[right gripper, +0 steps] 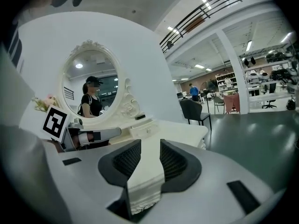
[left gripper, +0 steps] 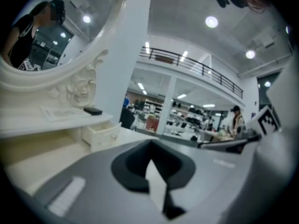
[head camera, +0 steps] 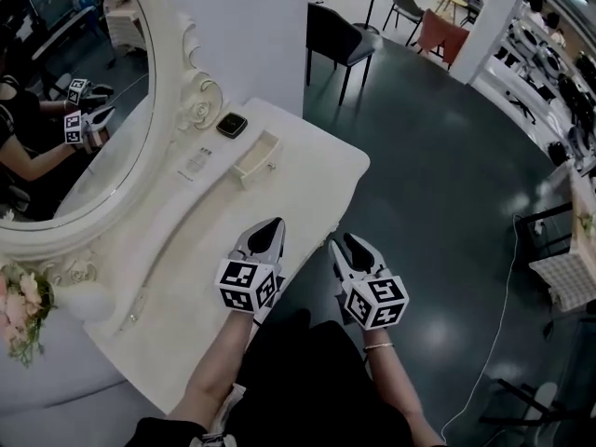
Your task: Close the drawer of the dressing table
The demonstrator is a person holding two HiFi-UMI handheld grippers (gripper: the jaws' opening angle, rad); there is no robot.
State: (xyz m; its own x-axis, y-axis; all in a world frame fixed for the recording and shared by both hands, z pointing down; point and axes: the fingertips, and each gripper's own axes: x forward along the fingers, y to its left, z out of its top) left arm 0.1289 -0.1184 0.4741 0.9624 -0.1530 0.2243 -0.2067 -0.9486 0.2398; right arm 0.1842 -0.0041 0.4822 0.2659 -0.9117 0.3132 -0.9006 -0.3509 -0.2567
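A small drawer [head camera: 257,160] stands pulled out of the white dressing table's [head camera: 307,189] raised shelf, and it is seen too in the left gripper view [left gripper: 102,135] and the right gripper view [right gripper: 140,132]. My left gripper [head camera: 268,231] hovers over the table's near part, short of the drawer, its jaws [left gripper: 150,146] meeting at the tips with nothing held. Beside it, my right gripper [head camera: 352,248] hangs just past the table's front edge. Its jaws [right gripper: 150,148] stand apart, and only the table shows through the gap.
An oval mirror [head camera: 74,110] in a carved frame rises at the left, with flowers [head camera: 23,305] below it. A small black object [head camera: 232,125] and a card [head camera: 196,164] lie on the shelf. A dark chair [head camera: 340,40] stands beyond the table. A cable [head camera: 503,315] crosses the floor.
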